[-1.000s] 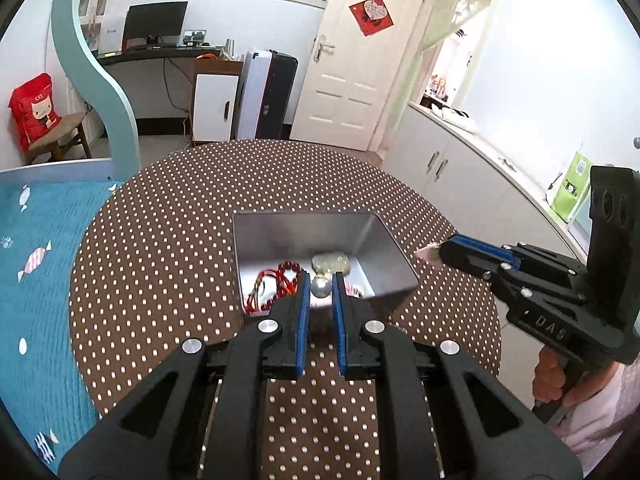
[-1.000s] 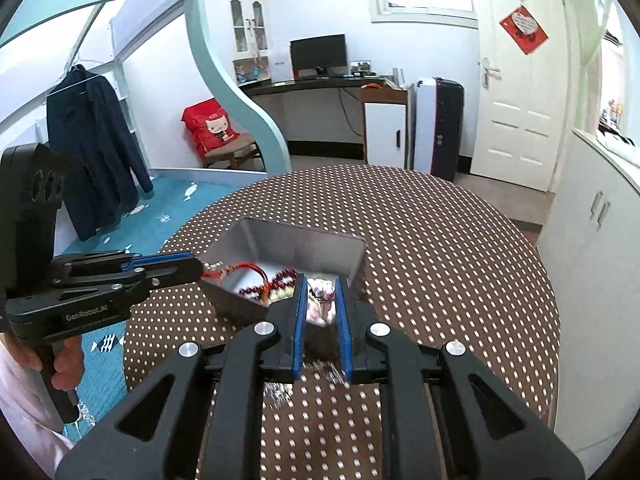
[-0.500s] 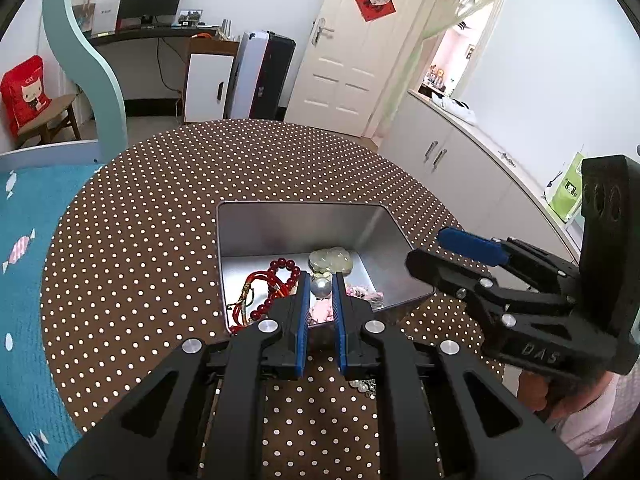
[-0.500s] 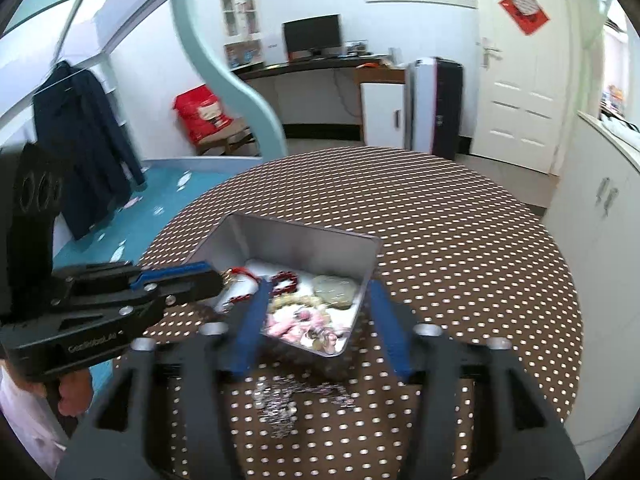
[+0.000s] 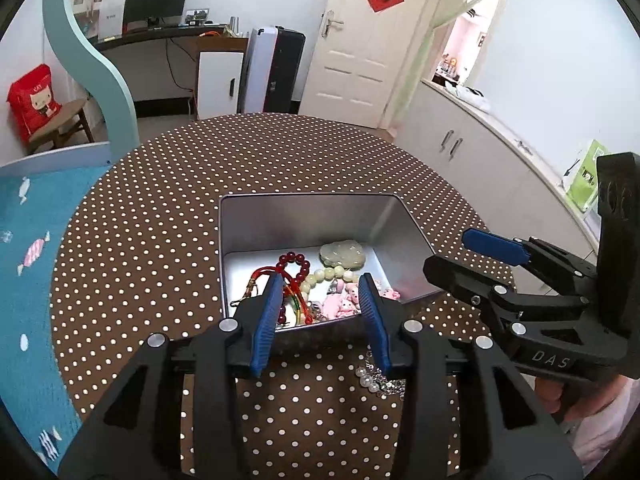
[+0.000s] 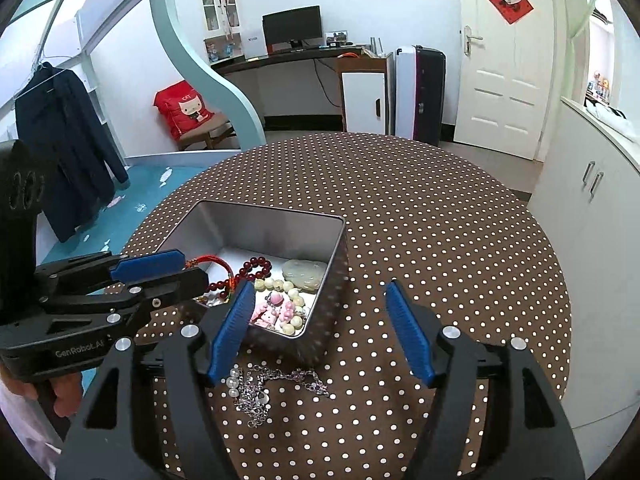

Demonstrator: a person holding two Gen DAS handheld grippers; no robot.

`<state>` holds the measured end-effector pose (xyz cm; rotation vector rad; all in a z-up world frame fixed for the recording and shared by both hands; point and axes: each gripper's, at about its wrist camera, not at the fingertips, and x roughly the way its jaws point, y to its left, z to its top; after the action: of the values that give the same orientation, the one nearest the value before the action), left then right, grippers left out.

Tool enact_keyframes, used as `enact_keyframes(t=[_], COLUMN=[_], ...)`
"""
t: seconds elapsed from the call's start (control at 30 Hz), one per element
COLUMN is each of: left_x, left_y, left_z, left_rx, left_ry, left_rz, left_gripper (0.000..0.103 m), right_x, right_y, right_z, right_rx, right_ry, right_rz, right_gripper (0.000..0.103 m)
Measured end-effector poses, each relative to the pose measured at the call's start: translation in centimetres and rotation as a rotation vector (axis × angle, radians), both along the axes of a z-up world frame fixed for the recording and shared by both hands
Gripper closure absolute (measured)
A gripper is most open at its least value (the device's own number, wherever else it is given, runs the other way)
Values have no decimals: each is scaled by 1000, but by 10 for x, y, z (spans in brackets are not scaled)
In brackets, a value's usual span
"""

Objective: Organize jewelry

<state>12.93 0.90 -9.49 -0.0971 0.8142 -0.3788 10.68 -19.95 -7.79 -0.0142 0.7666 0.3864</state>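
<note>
An open silver tin (image 5: 308, 210) (image 6: 224, 220) sits on the round polka-dot table. Inside lie a red bead bracelet (image 5: 294, 260) (image 6: 256, 266), a pale jade pendant (image 5: 342, 254) (image 6: 304, 272), cream beads and pink charms (image 5: 340, 304) (image 6: 272, 314). A silver chain with pearls (image 6: 264, 386) (image 5: 374, 380) lies on the cloth just in front of the tin. My left gripper (image 5: 322, 318) is open and empty over the tin's near edge. My right gripper (image 6: 320, 332) is open and empty above the tin's near corner and the chain.
The brown dotted tablecloth (image 6: 440, 240) covers the round table. White cabinets (image 6: 592, 208) stand to the right. A teal rug (image 5: 28, 240) lies on the floor to the left. A desk with a monitor (image 6: 292, 32) and a white door (image 6: 504, 56) are at the back.
Both grippers opened, the right first, then the left. Pink charms and beads now lie in the tin. Both grippers pulled back a little, showing the silver chain on the cloth.
</note>
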Motion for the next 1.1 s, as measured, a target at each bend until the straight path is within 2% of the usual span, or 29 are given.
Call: enact_keyframes(t=[0.5, 0.73, 0.87, 1.1], left_x=[-16, -33, -45, -65], left_y=[3, 0, -6, -18], left_z=[4, 13, 18, 11], left_rx=[-1, 11, 36, 92], left_ry=[-16, -45, -65, -56], left_rz=[6, 5, 17, 27], left_gripper=[63, 63, 36, 34], right_x=[-8, -22, -31, -53], right_y=[-9, -19, -26, -34], right_z=[2, 3, 3, 0], right_rx=[12, 21, 35, 66], right_ry=[-7, -17, -23, -21], right_rz=[-23, -44, -56, -52], right_gripper=[37, 32, 30, 22])
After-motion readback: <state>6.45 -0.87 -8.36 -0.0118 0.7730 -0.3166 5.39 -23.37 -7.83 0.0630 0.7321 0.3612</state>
